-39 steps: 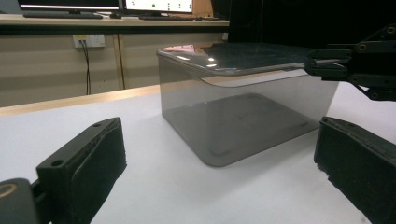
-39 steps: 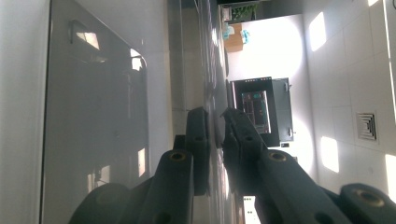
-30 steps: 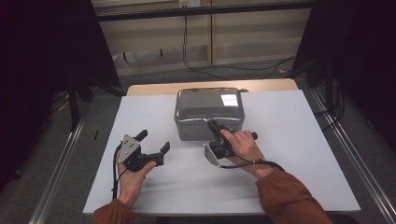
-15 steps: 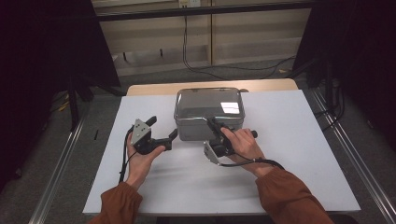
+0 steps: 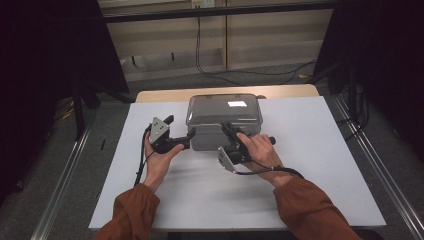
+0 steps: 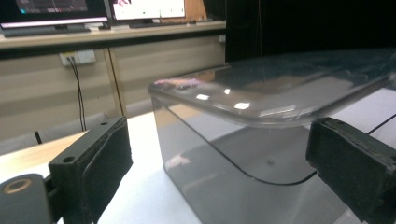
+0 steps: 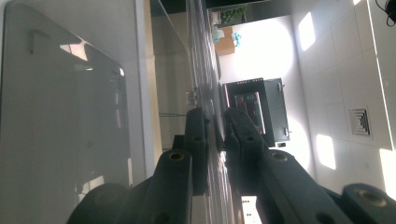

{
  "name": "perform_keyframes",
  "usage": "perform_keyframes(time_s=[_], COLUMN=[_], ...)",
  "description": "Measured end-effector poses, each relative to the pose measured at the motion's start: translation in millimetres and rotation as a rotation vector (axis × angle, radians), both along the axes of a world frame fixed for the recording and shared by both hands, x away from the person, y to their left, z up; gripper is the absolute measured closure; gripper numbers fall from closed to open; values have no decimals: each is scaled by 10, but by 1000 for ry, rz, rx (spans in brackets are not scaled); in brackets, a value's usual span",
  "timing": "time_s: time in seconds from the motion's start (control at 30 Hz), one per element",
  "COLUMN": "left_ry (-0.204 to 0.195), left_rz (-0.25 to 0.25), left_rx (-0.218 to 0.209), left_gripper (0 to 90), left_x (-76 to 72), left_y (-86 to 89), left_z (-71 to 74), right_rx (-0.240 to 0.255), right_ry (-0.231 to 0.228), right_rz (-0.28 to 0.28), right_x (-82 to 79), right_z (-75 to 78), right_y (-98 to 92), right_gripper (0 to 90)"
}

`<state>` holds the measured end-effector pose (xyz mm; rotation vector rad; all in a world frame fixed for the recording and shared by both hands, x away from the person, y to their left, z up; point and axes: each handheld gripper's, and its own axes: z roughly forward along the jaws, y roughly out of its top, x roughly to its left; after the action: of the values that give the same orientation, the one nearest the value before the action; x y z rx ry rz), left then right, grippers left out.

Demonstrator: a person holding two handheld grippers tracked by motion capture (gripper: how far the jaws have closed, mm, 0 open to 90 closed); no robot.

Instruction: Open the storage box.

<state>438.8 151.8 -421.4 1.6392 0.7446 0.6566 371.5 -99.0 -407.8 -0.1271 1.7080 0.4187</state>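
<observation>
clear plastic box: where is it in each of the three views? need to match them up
High view: clear plastic box at the table's centre, far half, between the two tongs.
Left gripper view: its near corner and lid rim take up the centre and right, between the open jaws.
Right gripper view: turned sideways; its wall at left, lid edge pinched between the jaws.
Shared landmark: the lid rim.

Lidded box (image 5: 224,119) at table (image 5: 320,165) rear centre, left claw (image 5: 181,133) beside its left corner, right claw (image 5: 229,134) at front edge

A white worktop (image 5: 320,150) carries one clear lidded plastic box (image 5: 224,112), sitting toward twelve o'clock from the worktop's middle.
</observation>
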Motion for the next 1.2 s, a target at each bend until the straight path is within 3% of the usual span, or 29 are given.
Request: perform_keyframes(time_s=[0.2,0.27,0.37,0.47,0.67,0.77,0.83,0.97,1.07,1.2], left_ry=[-1,10,-12,-16,-33,-38,-41,-47,-54,-52], left_rz=[7,2,9,7,1,-1,1,0,0,1], left_rx=[13,-7,34,28,25,25,34,29,24,26], left_gripper=[66,81,80,83,96,100,99,101,106,106], left_x=[36,54,74,80,79,71,71,66,67,71], left_y=[-1,-10,-17,-30,-25,-26,-27,-31,-40,-37], left_z=[-24,-6,8,1,23,32,29,42,55,51], right_rx=[-3,-3,15,45,174,262,335,426,465,592], right_ry=[2,6,16,37,131,174,228,261,273,345], right_rz=[1,-1,7,1,-22,-32,-47,-50,-63,-59], right_x=[5,3,18,47,127,160,180,187,206,270], right_z=[-1,-15,-17,-15,7,22,32,55,81,116], right_y=[13,20,26,14,-66,-133,-180,-257,-307,-411], right_gripper=[798,791,754,694,553,498,442,359,270,228])
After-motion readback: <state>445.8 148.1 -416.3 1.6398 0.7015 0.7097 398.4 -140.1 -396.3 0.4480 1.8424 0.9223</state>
